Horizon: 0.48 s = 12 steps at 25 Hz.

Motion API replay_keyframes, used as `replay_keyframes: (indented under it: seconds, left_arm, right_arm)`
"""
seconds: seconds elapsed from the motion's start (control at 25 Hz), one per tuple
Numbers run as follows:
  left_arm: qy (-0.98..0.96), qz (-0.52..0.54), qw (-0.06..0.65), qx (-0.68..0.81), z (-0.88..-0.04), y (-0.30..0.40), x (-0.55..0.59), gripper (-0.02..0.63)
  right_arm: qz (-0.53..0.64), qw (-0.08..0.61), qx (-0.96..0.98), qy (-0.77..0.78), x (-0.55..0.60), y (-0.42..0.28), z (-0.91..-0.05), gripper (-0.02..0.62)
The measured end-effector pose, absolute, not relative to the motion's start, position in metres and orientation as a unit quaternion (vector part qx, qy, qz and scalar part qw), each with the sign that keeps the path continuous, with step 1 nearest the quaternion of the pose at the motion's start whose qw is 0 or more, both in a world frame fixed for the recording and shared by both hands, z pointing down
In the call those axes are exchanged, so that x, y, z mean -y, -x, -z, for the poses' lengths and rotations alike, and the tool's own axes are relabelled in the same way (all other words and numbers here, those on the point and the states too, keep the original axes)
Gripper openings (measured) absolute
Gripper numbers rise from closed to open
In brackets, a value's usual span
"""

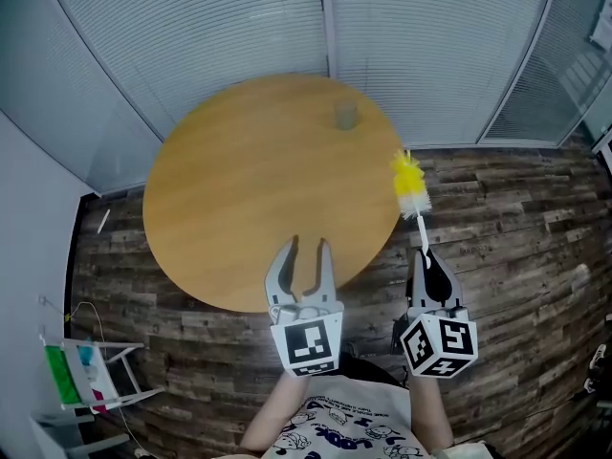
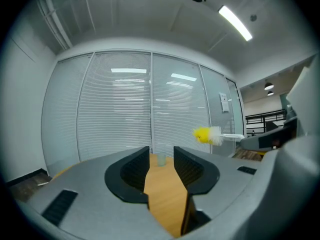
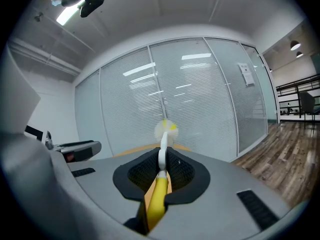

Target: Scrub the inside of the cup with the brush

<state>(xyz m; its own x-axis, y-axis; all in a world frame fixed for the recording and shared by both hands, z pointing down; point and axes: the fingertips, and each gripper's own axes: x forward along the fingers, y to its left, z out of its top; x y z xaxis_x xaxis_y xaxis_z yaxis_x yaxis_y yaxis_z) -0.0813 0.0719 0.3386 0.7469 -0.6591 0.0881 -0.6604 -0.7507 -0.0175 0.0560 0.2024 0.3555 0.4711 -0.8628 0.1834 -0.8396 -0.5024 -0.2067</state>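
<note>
Small clear cup (image 1: 345,115): upright on the far side of the round wooden table (image 1: 229,218), well apart from both grippers.
Left gripper (image 1: 308,249): jaws apart, empty. Best to approach level, straddle the cup and steady it.
Right gripper (image 1: 426,261): clamped on the yellow-handled, white-and-yellow bristled brush (image 1: 412,191). Best to keep the bristles leading.

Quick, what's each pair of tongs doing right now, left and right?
Left tongs: open, holding nothing.
Right tongs: closed on the brush handle.

Open tabletop (image 1: 239,189) reaches the lone cup (image 1: 345,115) (blinds (image 1: 430,46) behind).
</note>
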Motion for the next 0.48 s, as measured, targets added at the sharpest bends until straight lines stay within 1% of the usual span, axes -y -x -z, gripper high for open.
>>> replay_keyframes:
  seconds: [0.32,0.48]
  left_arm:
    - [-0.939,-0.061,0.014,0.338,-0.351,0.06,-0.066,0.143]
    - [-0.943,-0.059,0.011,0.326,-0.351,0.04,-0.059,0.156]
  right_arm:
    - [0.142,0.042,-0.49,0.859,-0.2,-0.067,-0.363,0.046]
    - [0.137,0.037,-0.484,0.863,-0.196,-0.08,-0.363,0.046]
